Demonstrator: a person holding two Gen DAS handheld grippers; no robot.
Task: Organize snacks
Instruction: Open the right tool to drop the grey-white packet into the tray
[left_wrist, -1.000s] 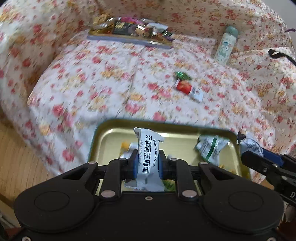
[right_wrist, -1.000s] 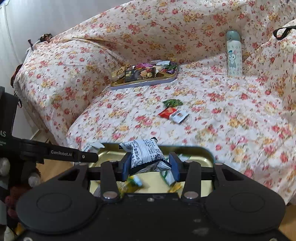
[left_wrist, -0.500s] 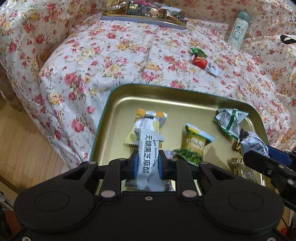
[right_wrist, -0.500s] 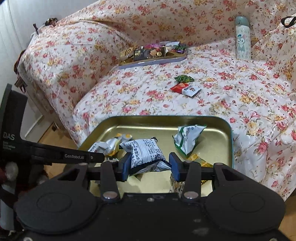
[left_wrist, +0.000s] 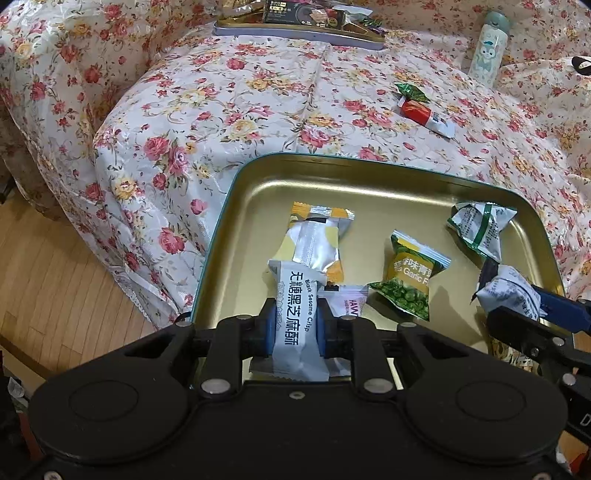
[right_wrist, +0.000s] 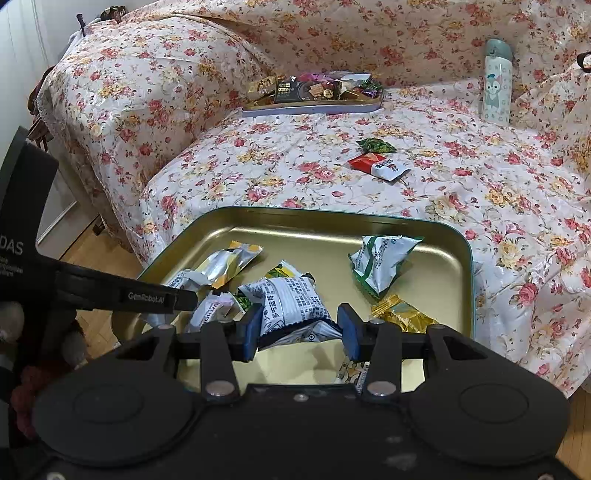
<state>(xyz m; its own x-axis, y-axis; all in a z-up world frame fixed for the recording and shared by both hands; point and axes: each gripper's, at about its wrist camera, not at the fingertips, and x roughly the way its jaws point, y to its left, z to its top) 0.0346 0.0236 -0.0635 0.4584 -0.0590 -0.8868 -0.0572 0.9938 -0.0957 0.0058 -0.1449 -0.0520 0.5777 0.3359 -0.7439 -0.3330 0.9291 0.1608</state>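
Grey sesame bar (left_wrist: 295, 317) clamped between left fingers (left_wrist: 269, 328) | white packet (right_wrist: 291, 306) clamped between right fingers (right_wrist: 251, 332) | above gold tray (left_wrist: 332, 177)

Snack packets (left_wrist: 314, 240) lie in the near tray (left_wrist: 332, 173) (bottle (right_wrist: 496, 81) far right).

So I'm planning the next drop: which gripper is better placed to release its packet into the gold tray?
Probably left: the left gripper holds its sesame crisp bar low over the gold tray; right gripper's puffy packet looks higher.
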